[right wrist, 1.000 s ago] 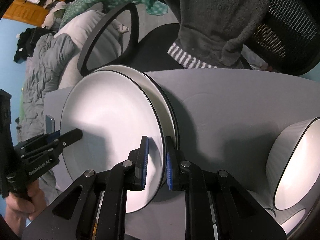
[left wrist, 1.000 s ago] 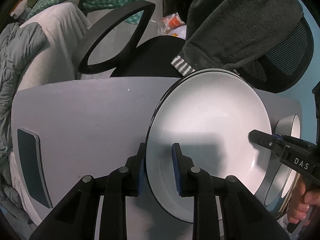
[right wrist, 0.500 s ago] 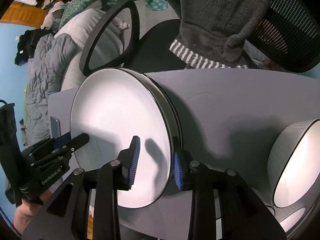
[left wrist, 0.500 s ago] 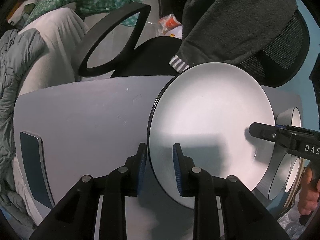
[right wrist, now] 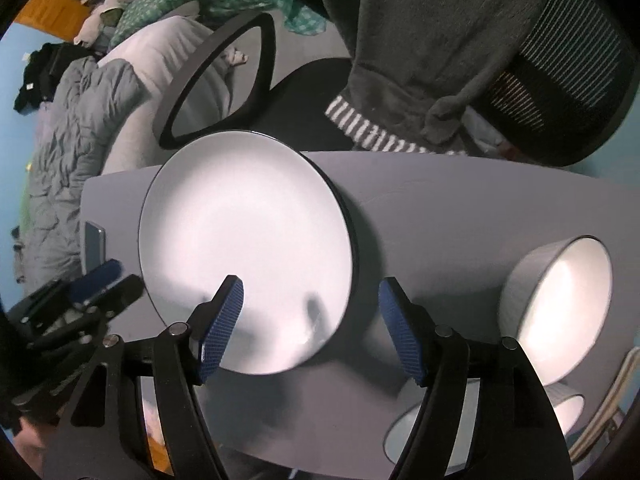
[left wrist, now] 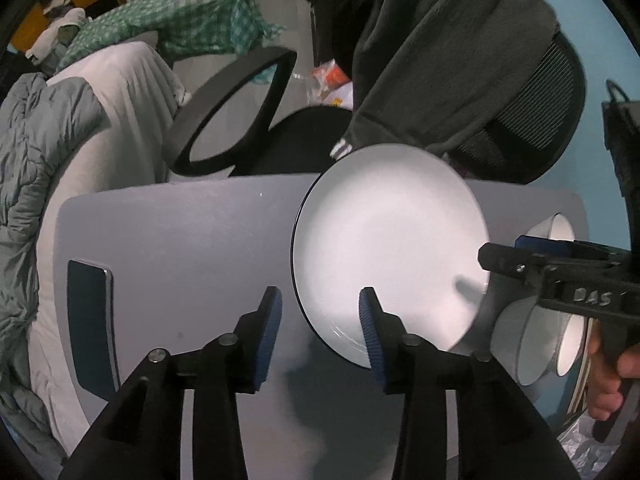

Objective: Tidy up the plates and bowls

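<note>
Grey tabletop (right wrist: 460, 216) in a cluttered bedroom, and the plate (right wrist: 248, 240) is down! It lies flat on the other plate, whose dark rim (right wrist: 353, 236) peeks out at its three o'clock edge, the pair stacked on the left half of the tabletop. A second ago both tools pinched that plate by opposite edges; now both have just been opening. The left tool (left wrist: 318, 334) has its pads apart, straddling the rim at the plate's eight o'clock without pressing on it. The right tool (right wrist: 312, 326) gapes wider still, one pad over the white face, the other out past the rim, nothing gripped. To my eye that's a clean release, so the plates look sorted.

Outward now: at three o'clock of the stack sits a grey bowl (right wrist: 560, 308), white inside and empty. Below it, a second bowl (right wrist: 404, 436) also looks empty. Probably those come next. A dark phone (left wrist: 90, 320) lies at the far left edge, and an office chair (left wrist: 308, 140) waits behind.
</note>
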